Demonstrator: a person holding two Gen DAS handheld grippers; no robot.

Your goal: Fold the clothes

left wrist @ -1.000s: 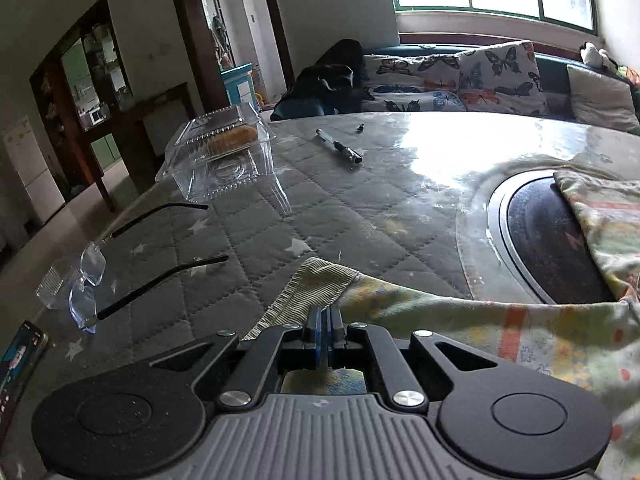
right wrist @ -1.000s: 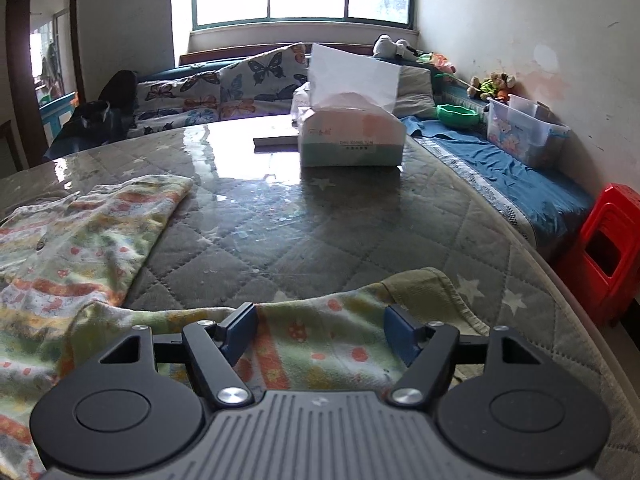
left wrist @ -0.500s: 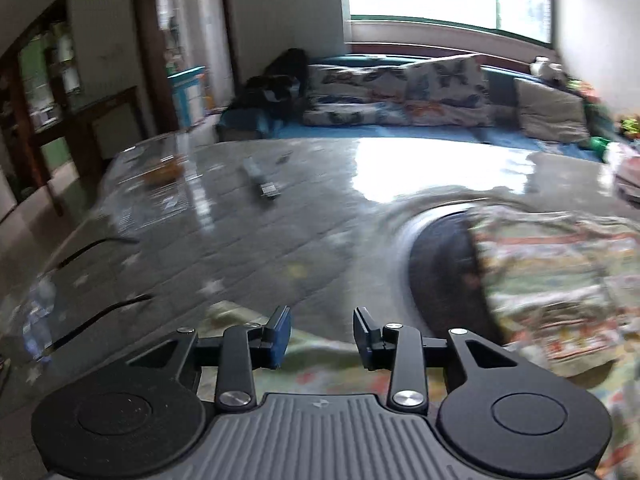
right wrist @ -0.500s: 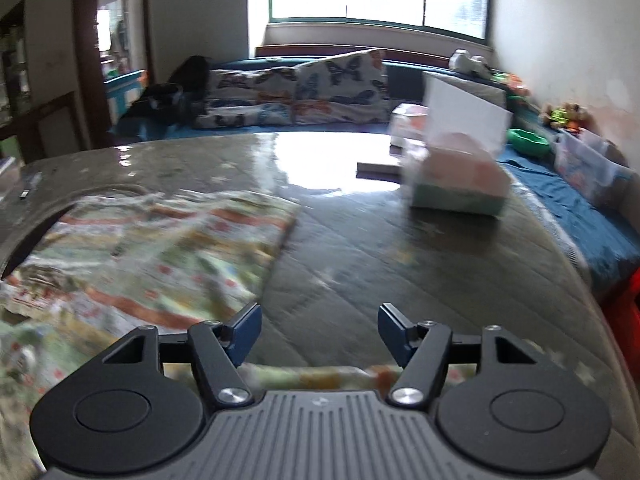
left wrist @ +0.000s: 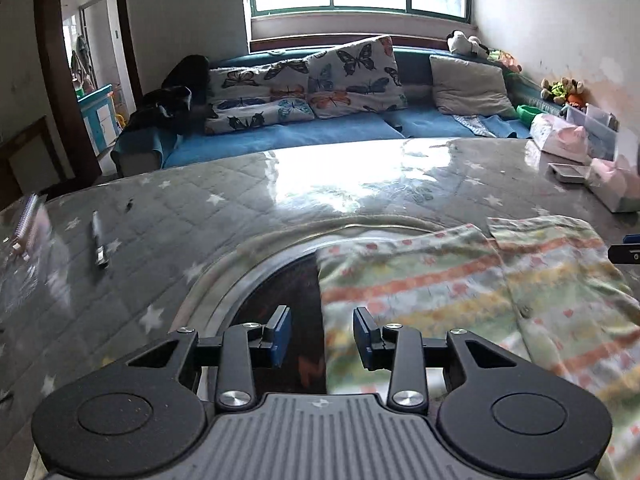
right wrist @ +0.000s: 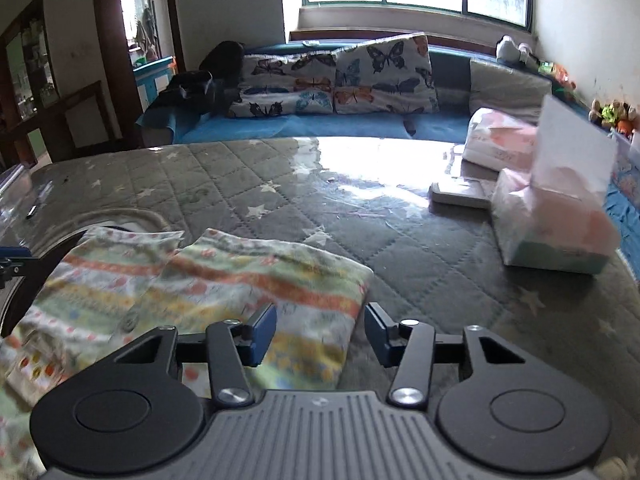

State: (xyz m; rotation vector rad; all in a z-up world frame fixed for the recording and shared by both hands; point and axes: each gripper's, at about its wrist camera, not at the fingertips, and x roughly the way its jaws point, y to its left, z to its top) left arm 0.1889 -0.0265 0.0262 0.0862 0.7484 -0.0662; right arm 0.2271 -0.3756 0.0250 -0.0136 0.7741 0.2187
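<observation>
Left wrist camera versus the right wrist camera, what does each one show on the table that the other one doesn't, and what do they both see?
Only the left wrist view shows the pen lying on the quilted table cover, and the open left gripper over the garment's left edge.

Only the right wrist view shows the whole tissue box with its tissue standing up, and the open right gripper above the garment's right edge.

Both show the folded striped garment, the flat grey device, and the butterfly cushions.

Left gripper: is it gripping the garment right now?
No, the left gripper has its jaws apart with nothing between them, above the edge of the striped garment.
</observation>
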